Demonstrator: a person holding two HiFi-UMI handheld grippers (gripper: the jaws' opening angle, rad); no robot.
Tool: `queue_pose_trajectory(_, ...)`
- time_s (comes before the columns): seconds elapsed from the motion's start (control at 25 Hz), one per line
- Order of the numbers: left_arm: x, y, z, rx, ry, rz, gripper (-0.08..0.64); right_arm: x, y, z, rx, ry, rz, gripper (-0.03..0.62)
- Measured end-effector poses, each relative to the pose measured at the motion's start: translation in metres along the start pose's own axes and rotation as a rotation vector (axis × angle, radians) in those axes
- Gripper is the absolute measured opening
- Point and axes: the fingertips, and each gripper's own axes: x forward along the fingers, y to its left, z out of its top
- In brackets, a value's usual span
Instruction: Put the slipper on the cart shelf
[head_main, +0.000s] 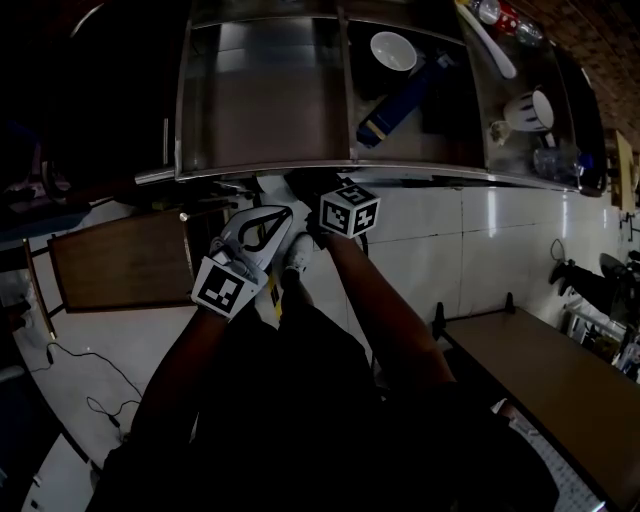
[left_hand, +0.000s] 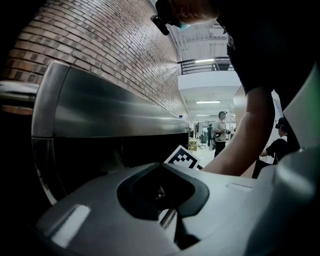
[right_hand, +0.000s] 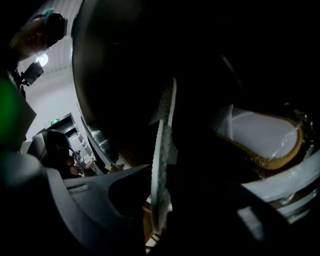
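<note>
The right tool (right_hand: 161, 210) is clenching the slipper (right_hand: 165, 135), gripping its pale patterned sole edge-on between the jaws, close against the near rim of the steel cart (head_main: 260, 172), while the left tool (head_main: 268, 228) is hovering just to its left, closed and empty.

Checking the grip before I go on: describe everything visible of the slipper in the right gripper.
The pale slipper shows in the right gripper view, edge-on: a thin, whitish, rubbery-looking sole with diamond tread, standing nearly upright. The right gripper is shut on its lower part, one grey jaw at its left, the other lost in darkness. Its upper cannot be made out. It is held beside the steel cart; nothing else is seen touching it.
</note>
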Motion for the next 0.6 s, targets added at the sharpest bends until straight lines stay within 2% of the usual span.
queue_pose_trajectory(0.24, 0.003, -0.001, 0.005, 0.0, -0.02, 0.002, 0.0, 0.009, -0.014, 0.017, -0.018, -0.052, -0.003, 0.067)
queue_pose_trajectory(0.6, 0.011, 0.009, 0.002, -0.015, -0.014, 0.032, 0.0, 0.014, -0.019, 0.037, -0.157, -0.134, -0.035, 0.071)
